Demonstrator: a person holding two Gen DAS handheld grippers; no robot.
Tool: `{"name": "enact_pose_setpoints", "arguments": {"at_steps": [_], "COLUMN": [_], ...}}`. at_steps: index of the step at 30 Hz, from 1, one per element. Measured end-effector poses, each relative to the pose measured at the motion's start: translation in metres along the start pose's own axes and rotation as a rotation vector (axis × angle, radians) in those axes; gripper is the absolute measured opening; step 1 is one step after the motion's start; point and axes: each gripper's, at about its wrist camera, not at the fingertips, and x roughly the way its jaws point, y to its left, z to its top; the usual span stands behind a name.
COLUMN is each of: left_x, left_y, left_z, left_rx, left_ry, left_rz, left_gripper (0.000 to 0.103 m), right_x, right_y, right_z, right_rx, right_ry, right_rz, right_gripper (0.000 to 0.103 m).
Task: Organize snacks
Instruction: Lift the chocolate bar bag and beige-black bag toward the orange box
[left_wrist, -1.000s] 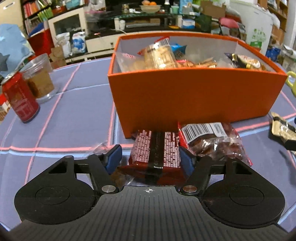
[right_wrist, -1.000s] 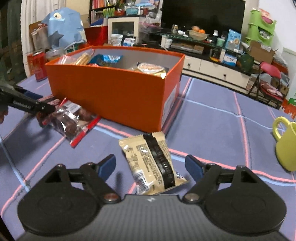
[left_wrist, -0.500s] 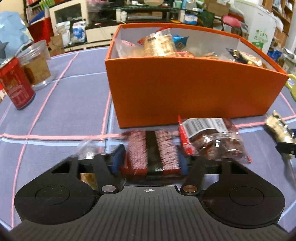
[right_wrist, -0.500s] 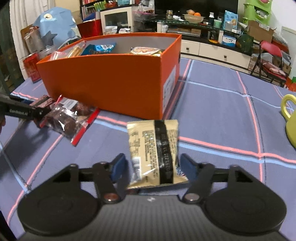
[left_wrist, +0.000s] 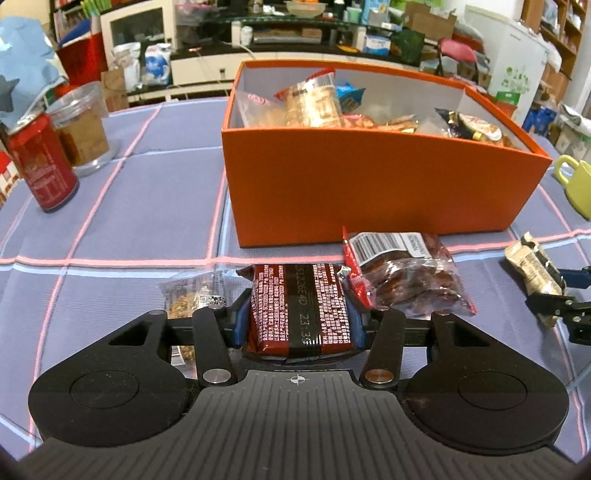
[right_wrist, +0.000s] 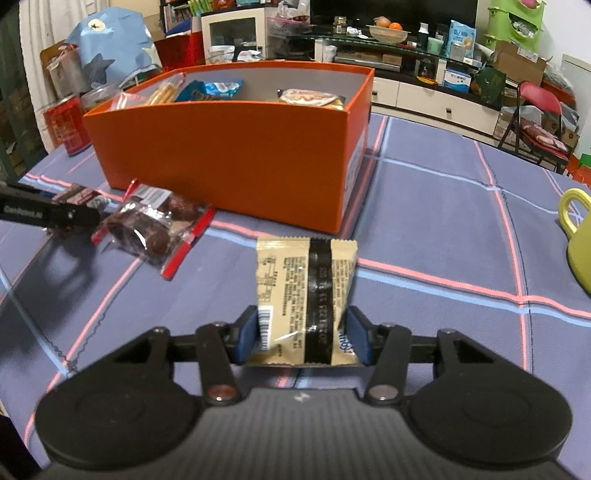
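Note:
My left gripper (left_wrist: 297, 314) is shut on a dark red snack packet (left_wrist: 295, 295), just in front of the orange box (left_wrist: 369, 184) that holds several snacks. A clear bag of dark red snacks (left_wrist: 406, 280) lies to its right, and a small clear packet of crumbly bits (left_wrist: 188, 295) to its left. In the right wrist view my right gripper (right_wrist: 303, 332) is closing, its blue pads pressing a beige packet with a black stripe (right_wrist: 306, 273), held tilted up off the cloth. The orange box (right_wrist: 229, 155) stands beyond it, to the left.
A red can (left_wrist: 40, 166) and a clear jar (left_wrist: 81, 129) stand on the left of the purple checked tablecloth (left_wrist: 147, 206). A yellow-green mug (right_wrist: 580, 240) sits at the right edge. Shelves, cabinets and a red chair fill the room behind.
Both grippers went from open to closed on their packets. The beige packet has come up off the cloth and now stands tilted between the right pads.

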Motion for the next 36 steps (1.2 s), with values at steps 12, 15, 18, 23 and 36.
{"name": "enact_pose_setpoints", "arguments": {"at_steps": [12, 15, 18, 23, 36], "left_x": [-0.043, -0.050, -0.054, -0.057, -0.048], "left_y": [-0.013, -0.011, -0.008, -0.007, -0.021], "left_z": [-0.006, -0.007, -0.005, -0.001, -0.002], "left_rx": [-0.034, -0.049, -0.053, -0.057, -0.027], "left_ry": [-0.070, -0.087, -0.101, -0.109, -0.085], "left_rz": [0.133, 0.151, 0.160, 0.172, 0.161], "left_gripper": [0.044, 0.044, 0.044, 0.044, 0.044], "right_x": [-0.056, -0.077, -0.084, -0.071, -0.062], "right_y": [0.034, 0.052, 0.069, 0.087, 0.077], "right_z": [0.009, 0.010, 0.009, 0.011, 0.009], "right_rx": [0.057, 0.056, 0.042, -0.010, 0.019], "right_ry": [-0.093, -0.149, -0.174, -0.154, -0.125], "right_rz": [-0.042, -0.043, -0.039, -0.033, -0.056], "right_gripper": [0.054, 0.054, 0.054, 0.054, 0.054]}}
